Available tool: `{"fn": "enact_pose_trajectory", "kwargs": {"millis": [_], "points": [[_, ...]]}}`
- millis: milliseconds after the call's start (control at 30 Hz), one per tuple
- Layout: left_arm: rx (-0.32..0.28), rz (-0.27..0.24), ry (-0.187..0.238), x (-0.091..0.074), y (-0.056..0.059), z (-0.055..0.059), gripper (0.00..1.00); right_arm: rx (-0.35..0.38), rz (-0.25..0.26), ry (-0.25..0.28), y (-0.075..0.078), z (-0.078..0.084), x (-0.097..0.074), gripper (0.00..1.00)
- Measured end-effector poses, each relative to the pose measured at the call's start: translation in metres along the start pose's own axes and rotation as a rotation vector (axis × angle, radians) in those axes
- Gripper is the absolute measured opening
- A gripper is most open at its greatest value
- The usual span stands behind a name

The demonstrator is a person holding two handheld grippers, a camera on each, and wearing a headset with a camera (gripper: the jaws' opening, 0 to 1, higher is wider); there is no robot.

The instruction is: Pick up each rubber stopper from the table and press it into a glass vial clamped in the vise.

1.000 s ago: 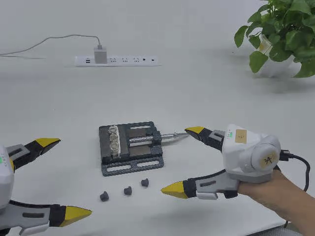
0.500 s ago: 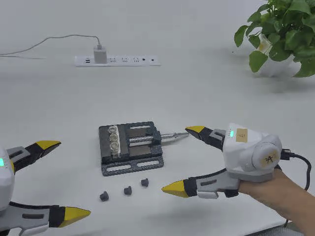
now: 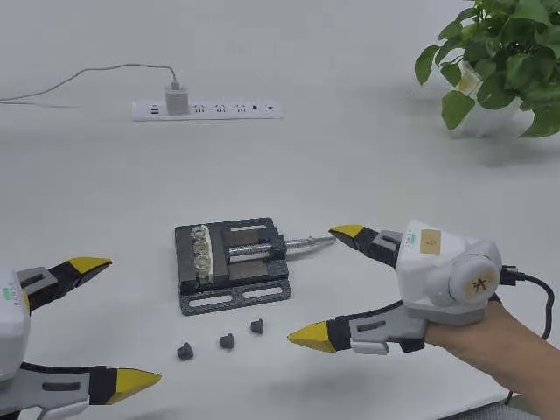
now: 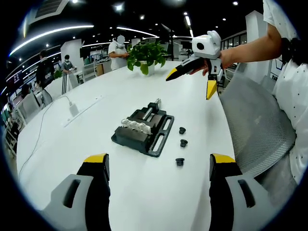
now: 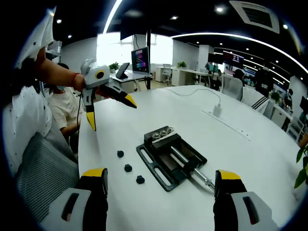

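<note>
Three stoppers (image 3: 227, 340) between left gripper (image 3: 122, 321), right gripper (image 3: 324, 283); both jaws apart; vials (image 3: 202, 248) seemingly unstoppered.

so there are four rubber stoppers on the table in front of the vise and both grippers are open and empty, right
Not four: the head view shows three stoppers on the table in front of the vise. The left gripper and right gripper are both open and empty, as you said.

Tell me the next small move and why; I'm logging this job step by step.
Probably lower the open, empty right tool onto the nearest small black rubber stopper: three lie loose on the white table before the dark metal vise, whose clear glass vials look unstoppered.
</note>
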State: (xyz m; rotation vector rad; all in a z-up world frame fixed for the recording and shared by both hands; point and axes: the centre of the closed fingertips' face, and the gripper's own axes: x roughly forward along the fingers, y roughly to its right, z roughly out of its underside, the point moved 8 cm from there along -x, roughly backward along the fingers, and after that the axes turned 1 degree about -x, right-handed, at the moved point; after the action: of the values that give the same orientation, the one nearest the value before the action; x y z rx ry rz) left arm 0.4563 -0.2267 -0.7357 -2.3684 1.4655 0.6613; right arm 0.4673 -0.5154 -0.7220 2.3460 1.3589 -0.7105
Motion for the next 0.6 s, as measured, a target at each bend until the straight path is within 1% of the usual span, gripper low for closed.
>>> {"fn": "enact_pose_trajectory", "kwargs": {"millis": [233,500,600], "points": [[-0.005,0.010,-0.020,0.003,0.002,0.004,0.80,0.001,0.000,-0.002,0.001,0.000,0.000,0.90],[-0.017,0.000,-0.035,0.008,0.001,0.008,0.73,0.004,-0.002,-0.004,0.001,0.001,0.001,0.90],[-0.020,0.000,-0.057,0.010,0.000,0.011,0.70,0.004,-0.003,-0.006,0.001,0.002,0.001,0.89]]}}
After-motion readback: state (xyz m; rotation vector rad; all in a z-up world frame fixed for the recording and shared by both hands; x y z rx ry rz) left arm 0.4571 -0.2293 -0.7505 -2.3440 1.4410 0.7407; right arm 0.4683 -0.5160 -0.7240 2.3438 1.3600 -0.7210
